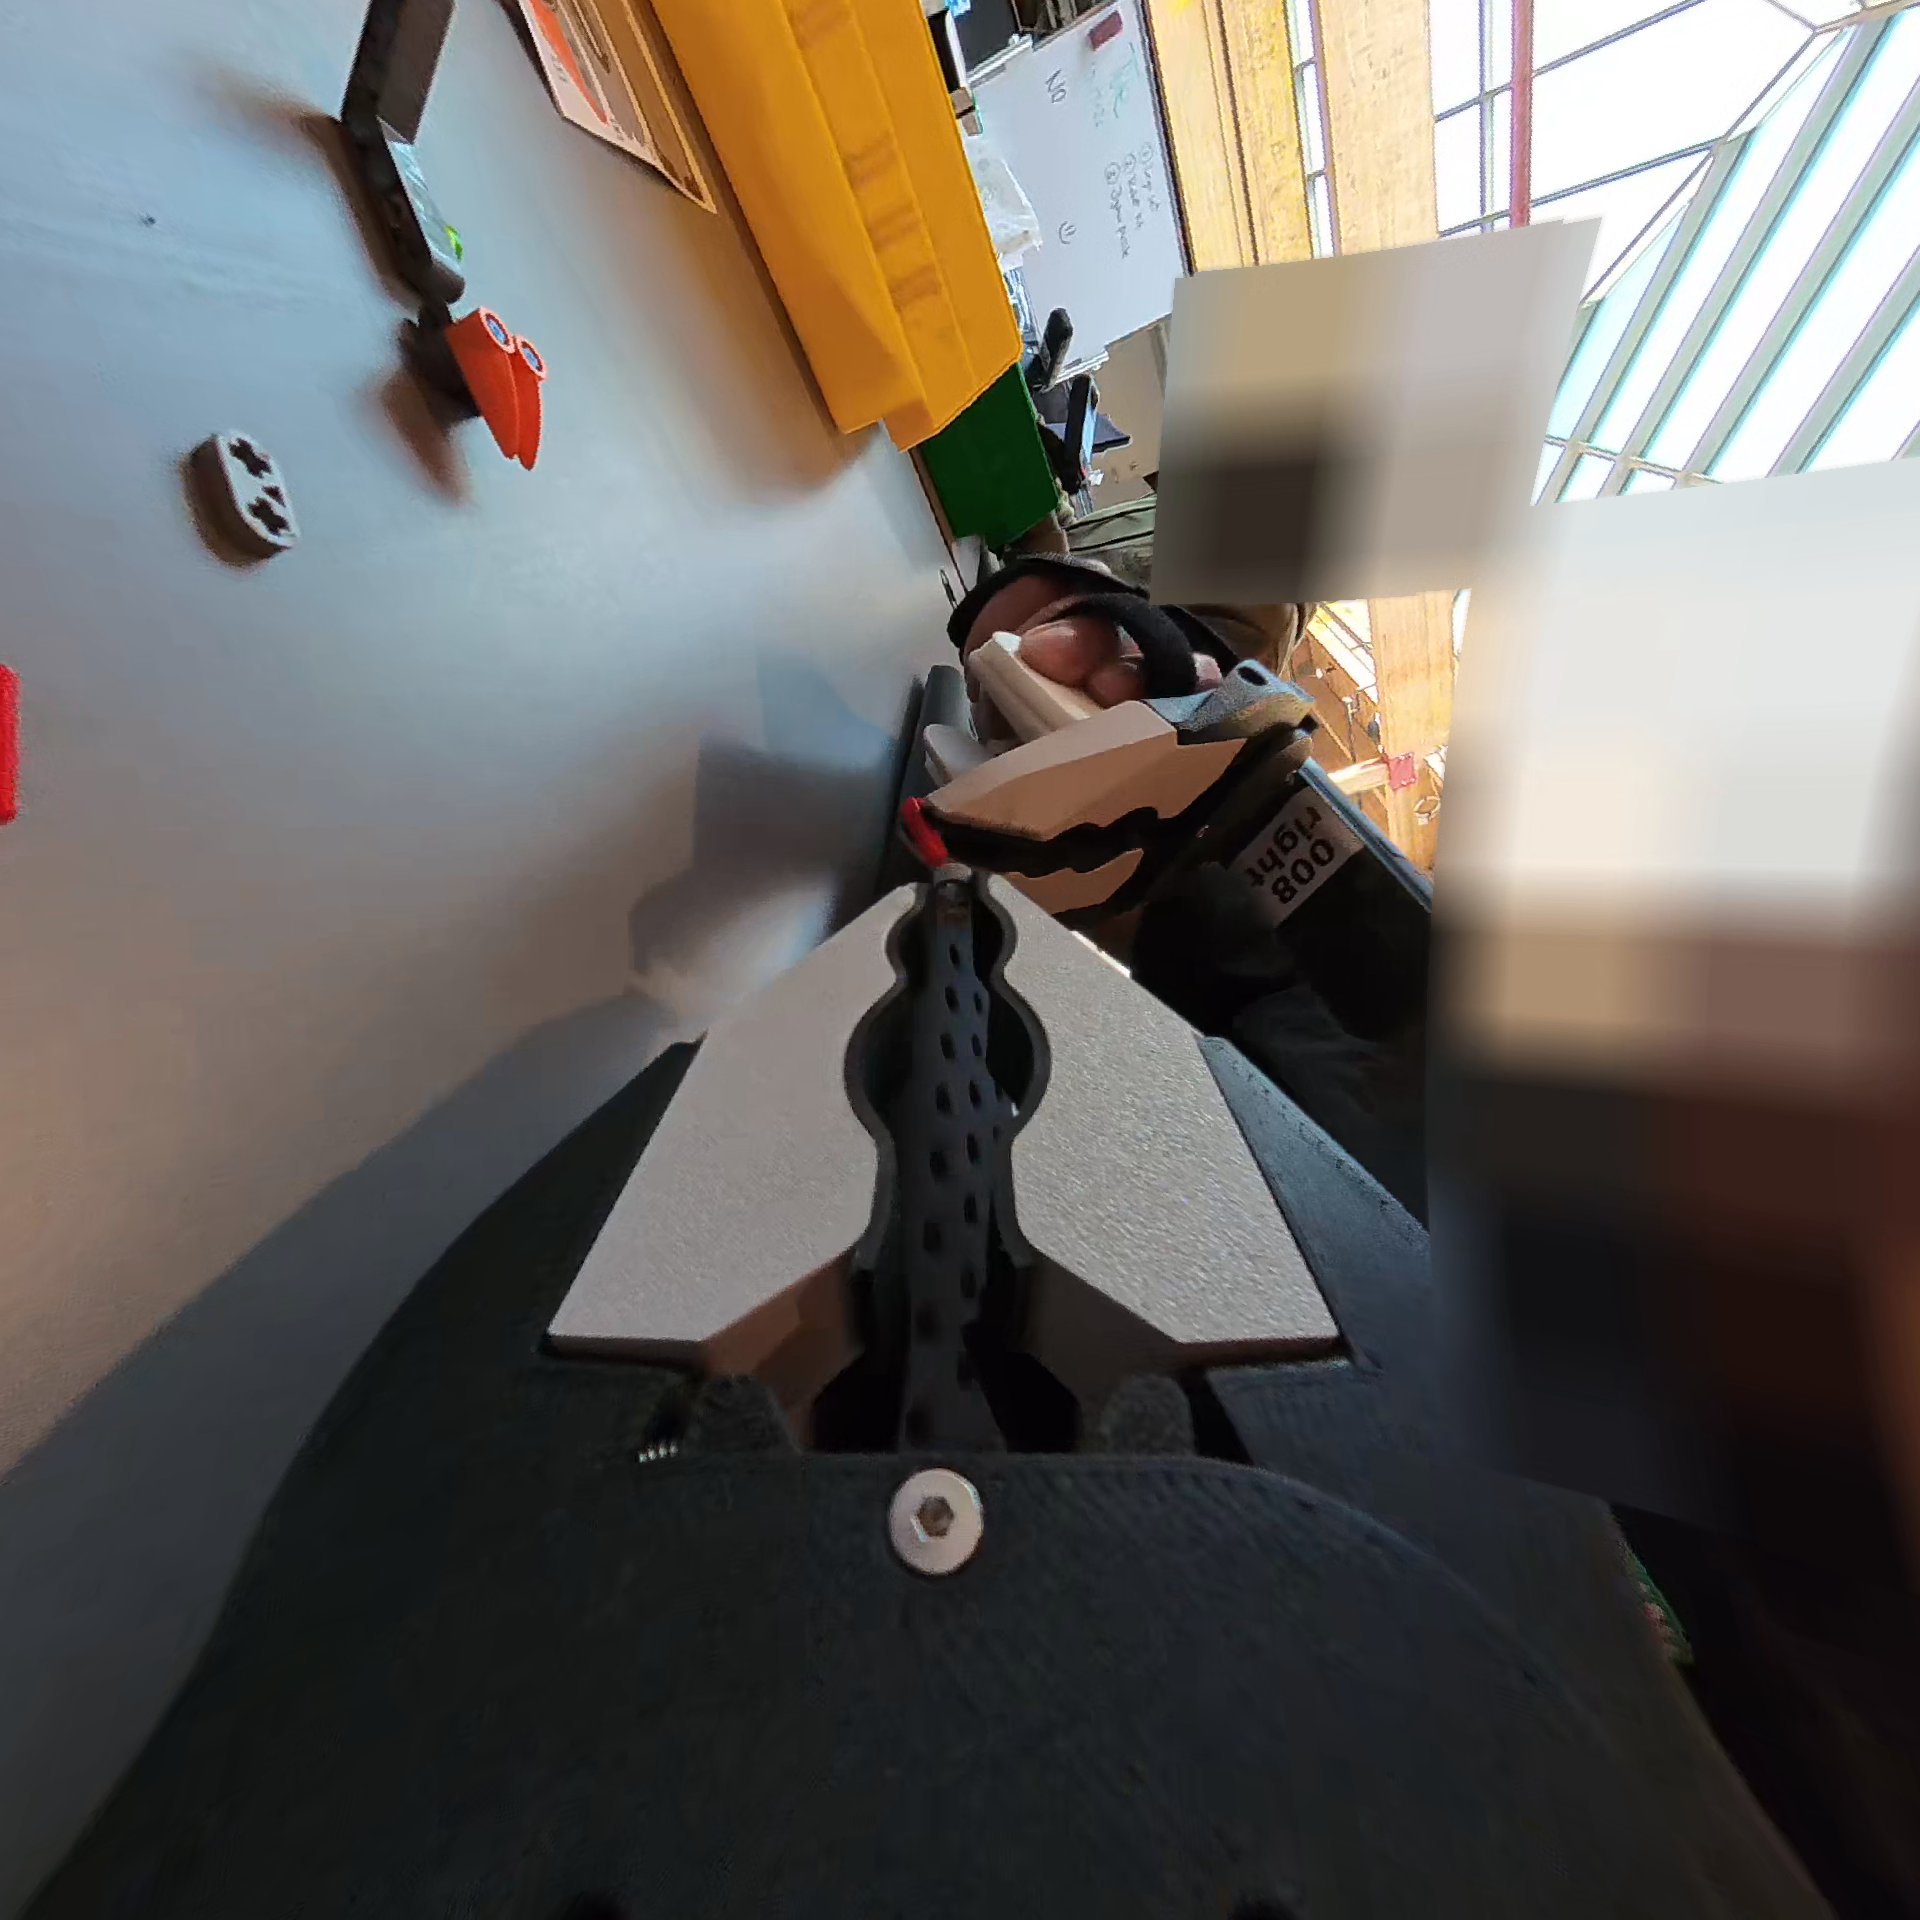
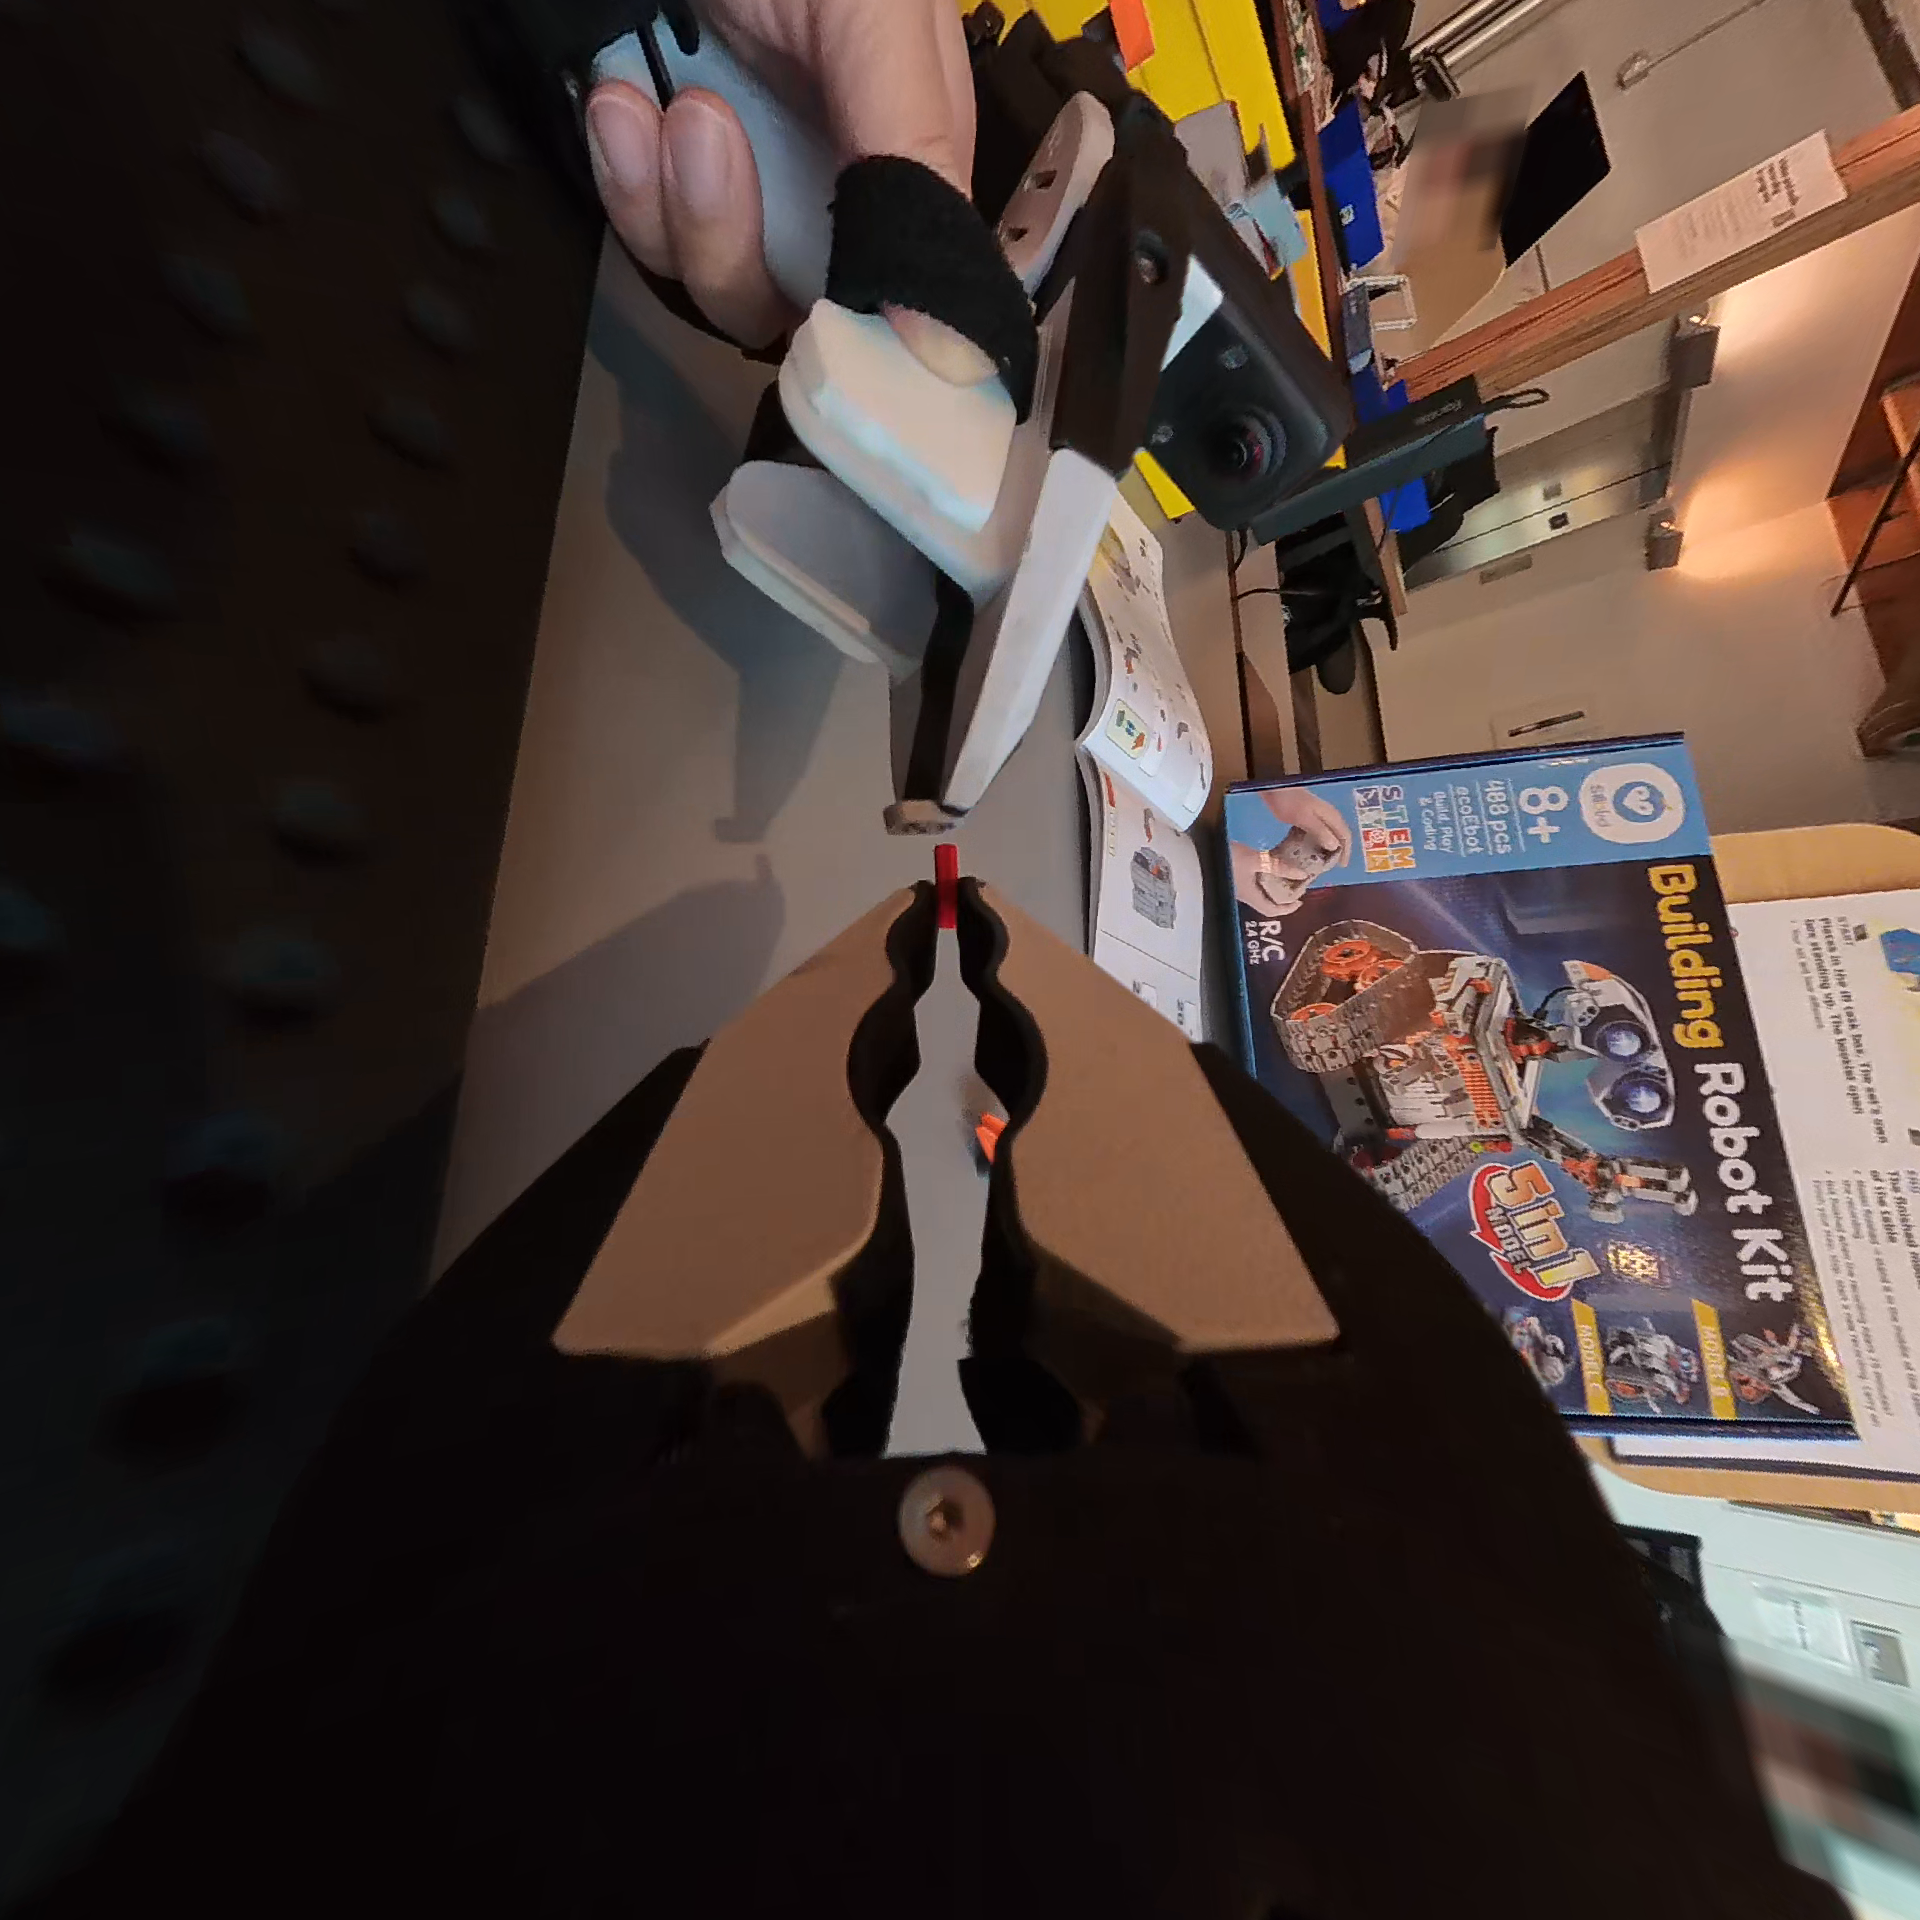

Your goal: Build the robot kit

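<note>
My left gripper (image 1: 954, 891) is shut on a small grey connector piece (image 2: 914, 819), which sticks out at its tip in the right wrist view. My right gripper (image 2: 945, 891) is shut on a short red pin (image 2: 945, 881). The two tips face each other a short way above the grey table (image 1: 416, 831), with a small gap between the pin and the grey piece. In the left wrist view the right gripper (image 1: 932, 836) comes in from the right, held by a hand, with the red pin (image 1: 922, 828) at its tip.
On the table lie a grey two-hole connector (image 1: 244, 499), two orange parts (image 1: 504, 384), a black part (image 1: 400, 177) and a red piece (image 1: 5, 743). Yellow bins (image 1: 852, 208) and a green bin (image 1: 987, 468) stand behind. A kit box (image 2: 1507, 1091), a booklet (image 2: 1143, 727) and a black perforated surface (image 2: 260, 727) are near. Only a small space, under 4 cm, lies between the two pairs of fingers.
</note>
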